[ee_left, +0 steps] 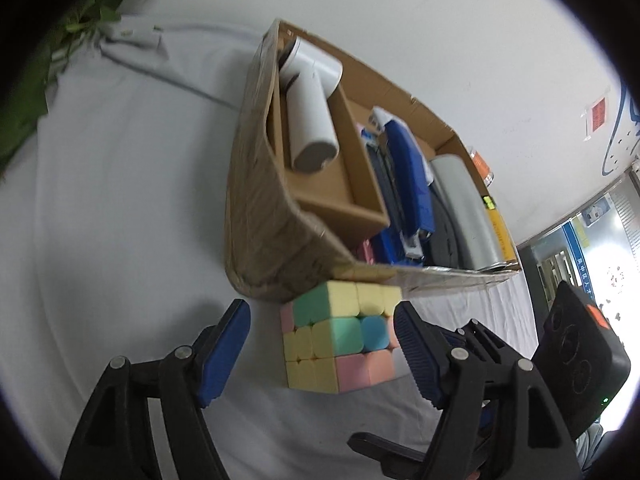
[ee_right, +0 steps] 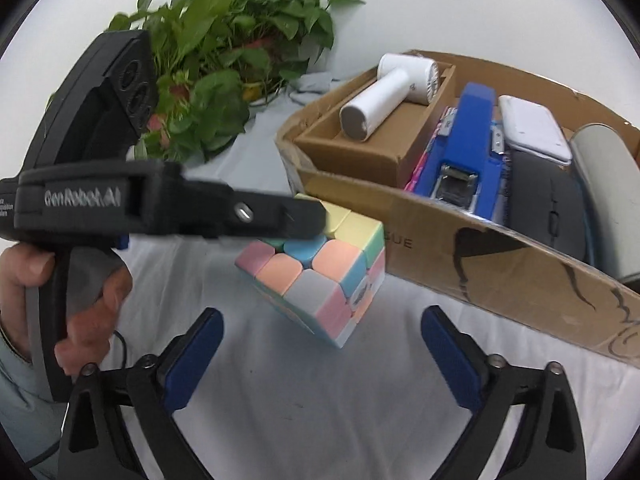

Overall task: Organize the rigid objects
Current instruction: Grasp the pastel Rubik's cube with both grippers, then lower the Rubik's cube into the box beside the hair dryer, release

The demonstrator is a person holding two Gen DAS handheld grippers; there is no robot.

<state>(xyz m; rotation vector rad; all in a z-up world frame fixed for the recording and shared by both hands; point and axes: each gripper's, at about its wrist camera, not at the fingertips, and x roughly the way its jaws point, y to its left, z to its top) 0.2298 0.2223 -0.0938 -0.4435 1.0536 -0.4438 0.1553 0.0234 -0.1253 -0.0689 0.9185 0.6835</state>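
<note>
Both grippers are spread wide, left gripper [ee_left: 322, 334] straddling one pastel cube [ee_left: 340, 338] on the cloth beside one box [ee_left: 264, 216], right pad touching it; right gripper [ee_right: 322, 350] holds nothing.

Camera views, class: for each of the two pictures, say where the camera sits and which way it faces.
Left wrist: on the left gripper, facing the puzzle cube between its open fingers and the cardboard box beyond.
Right wrist: on the right gripper, open, facing the cube, the box and a plant; the left gripper and hand show.
Shared: cube, box, blue stapler, white cloth.
</note>
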